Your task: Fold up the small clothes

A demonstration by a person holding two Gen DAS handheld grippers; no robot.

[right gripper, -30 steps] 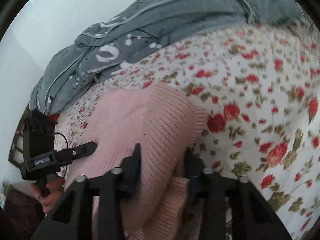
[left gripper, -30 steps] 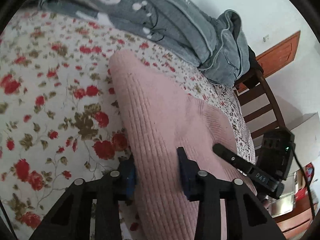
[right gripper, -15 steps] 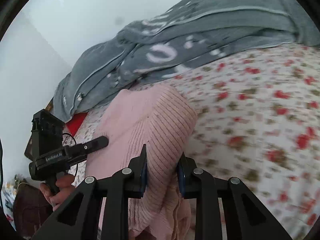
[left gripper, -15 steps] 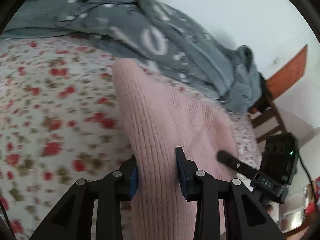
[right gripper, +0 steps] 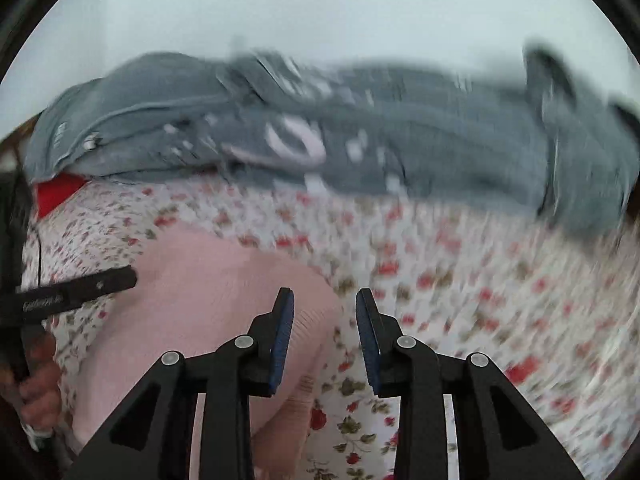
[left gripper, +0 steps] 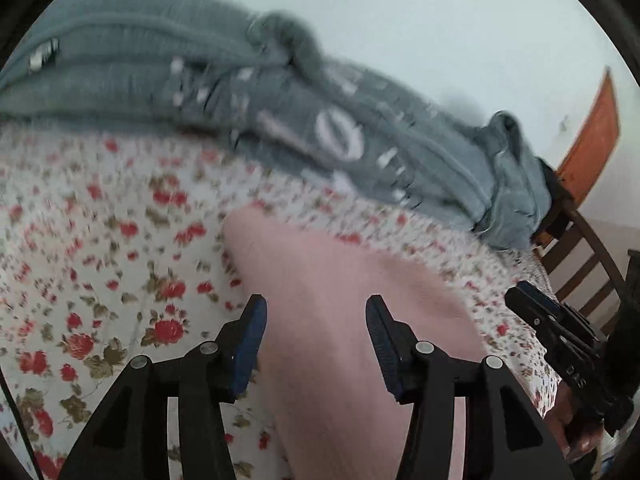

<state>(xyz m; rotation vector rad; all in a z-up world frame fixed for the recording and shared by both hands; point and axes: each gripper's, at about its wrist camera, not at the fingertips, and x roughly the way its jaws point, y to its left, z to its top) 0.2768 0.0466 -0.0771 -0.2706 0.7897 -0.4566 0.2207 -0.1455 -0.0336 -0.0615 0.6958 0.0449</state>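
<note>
Pink knit garment [left gripper: 340, 320] lies folded on the flowered bedsheet [left gripper: 100, 280], directly ahead of and beneath both tools. From the left wrist view, the left tool [left gripper: 316, 312] stands released, its blue-padded fingers [left gripper: 248, 344] spread wide with the pink knit showing in the gap between them; whether the pads touch the cloth cannot be told. To that tool's right, the right tool [left gripper: 532, 304] pokes in just over the sheet at the garment's far edge.

From the right wrist view, the right tool [right gripper: 325, 304] is also released, jaws apart. Its left finger sits over the garment's ribbed edge [right gripper: 316, 320], its right finger over bare bedsheet [right gripper: 480, 300], so the edge of the pink garment [right gripper: 200, 300] falls in the gap. Off to this tool's left, the left tool [right gripper: 104, 282] reaches over the knit, with the person's hand [right gripper: 38, 384] gripping its handle below.

Ahead of both tools, a grey blanket [left gripper: 280, 120] with white markings lies bunched across the bed. Both views are blurred.
</note>
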